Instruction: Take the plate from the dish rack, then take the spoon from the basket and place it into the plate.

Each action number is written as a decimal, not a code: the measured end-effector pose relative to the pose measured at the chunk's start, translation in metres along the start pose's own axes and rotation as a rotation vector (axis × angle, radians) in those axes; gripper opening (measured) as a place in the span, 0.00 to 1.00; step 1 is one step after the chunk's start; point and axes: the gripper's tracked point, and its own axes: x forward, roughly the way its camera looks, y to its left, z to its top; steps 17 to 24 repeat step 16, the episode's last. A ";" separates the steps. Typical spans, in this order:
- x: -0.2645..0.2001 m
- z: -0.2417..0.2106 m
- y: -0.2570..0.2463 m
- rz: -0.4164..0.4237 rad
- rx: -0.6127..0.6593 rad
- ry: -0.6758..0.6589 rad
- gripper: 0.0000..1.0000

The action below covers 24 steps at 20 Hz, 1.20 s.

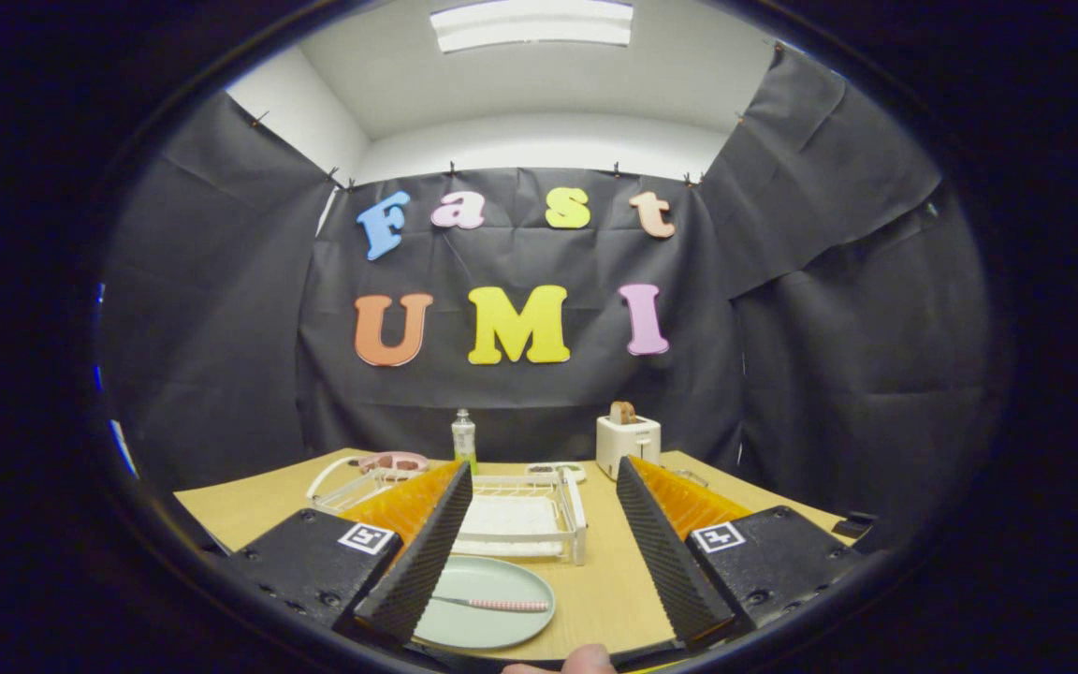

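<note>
A pale green plate [492, 608] lies flat on the wooden table [604, 580], close to my left finger. A spoon [497, 604] with a pink handle rests across the plate. The white wire dish rack [525, 515] stands just beyond the plate, between my fingers and a little farther out. A white basket [352, 479] sits to the rack's left, partly hidden behind my left finger. My gripper [544, 487] is open and holds nothing; its fingers stand wide apart above the table.
A clear bottle [463, 438] stands at the table's back edge. A white toaster [628, 442] with bread in it stands to its right. A pink dish [394, 461] and a small tray [555, 470] lie behind the rack. A fingertip [586, 660] shows below.
</note>
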 end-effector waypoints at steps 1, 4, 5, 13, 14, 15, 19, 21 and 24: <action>-0.003 -0.001 0.002 0.000 0.002 -0.004 1.00; -0.012 -0.008 0.004 -0.002 0.005 -0.012 1.00; -0.014 -0.010 0.003 -0.005 0.012 -0.009 1.00; -0.027 -0.011 0.002 -0.030 0.087 -0.014 1.00; -0.026 -0.010 0.006 -0.027 0.084 -0.021 0.99; -0.025 -0.011 0.007 -0.027 0.074 -0.022 0.99; -0.023 -0.015 0.009 -0.022 0.061 -0.018 0.99; -0.023 -0.015 0.009 -0.022 0.061 -0.018 0.99; -0.023 -0.015 0.009 -0.022 0.061 -0.018 0.99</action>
